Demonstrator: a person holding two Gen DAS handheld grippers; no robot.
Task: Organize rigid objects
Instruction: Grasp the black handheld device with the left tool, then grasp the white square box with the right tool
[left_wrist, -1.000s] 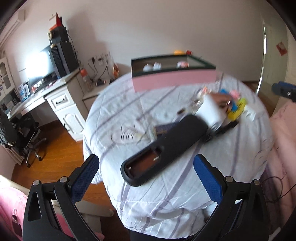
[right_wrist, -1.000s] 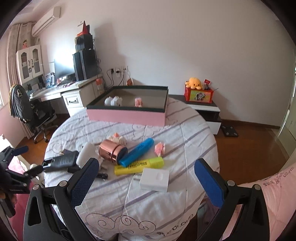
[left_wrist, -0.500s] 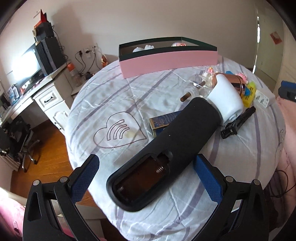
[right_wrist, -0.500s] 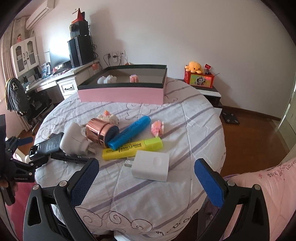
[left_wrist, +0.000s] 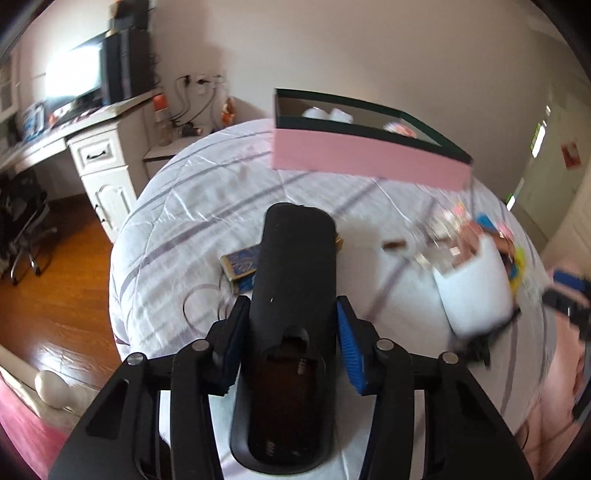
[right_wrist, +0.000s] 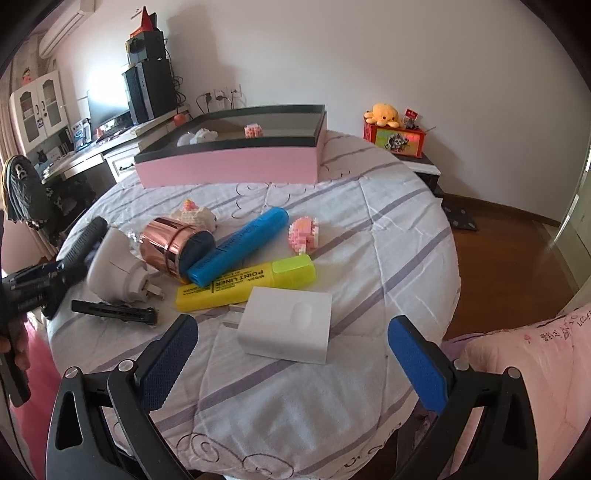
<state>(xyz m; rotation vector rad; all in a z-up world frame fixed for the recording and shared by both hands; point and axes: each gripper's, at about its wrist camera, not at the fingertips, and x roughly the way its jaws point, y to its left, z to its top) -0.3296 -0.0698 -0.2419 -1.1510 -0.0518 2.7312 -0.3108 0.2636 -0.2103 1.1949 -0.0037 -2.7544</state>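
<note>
My left gripper (left_wrist: 290, 328) is shut on a long black case (left_wrist: 295, 280) with a brown window, holding it lengthwise over the table's near edge. The same case (right_wrist: 83, 240) shows at the left of the right wrist view. My right gripper (right_wrist: 291, 347) is open and empty just in front of a white charger block (right_wrist: 286, 325). Beyond it lie a yellow highlighter (right_wrist: 247, 282), a blue highlighter (right_wrist: 240, 245), a rose-gold cylinder (right_wrist: 173, 245), a white plug adapter (right_wrist: 118, 269) and a black clip (right_wrist: 114, 312). The pink box (right_wrist: 229, 162) stands at the back.
The round table (right_wrist: 369, 229) has a striped white cloth. Pink block toys (right_wrist: 304, 230) and a small cake figure (right_wrist: 194, 216) lie mid-table. A blue card box (left_wrist: 240, 262) lies under the case. A desk (left_wrist: 99, 147), chair and wood floor are at the left.
My left gripper has moved in and closed on the black case, which now points straight ahead. My right gripper has moved closer to the white charger block.
</note>
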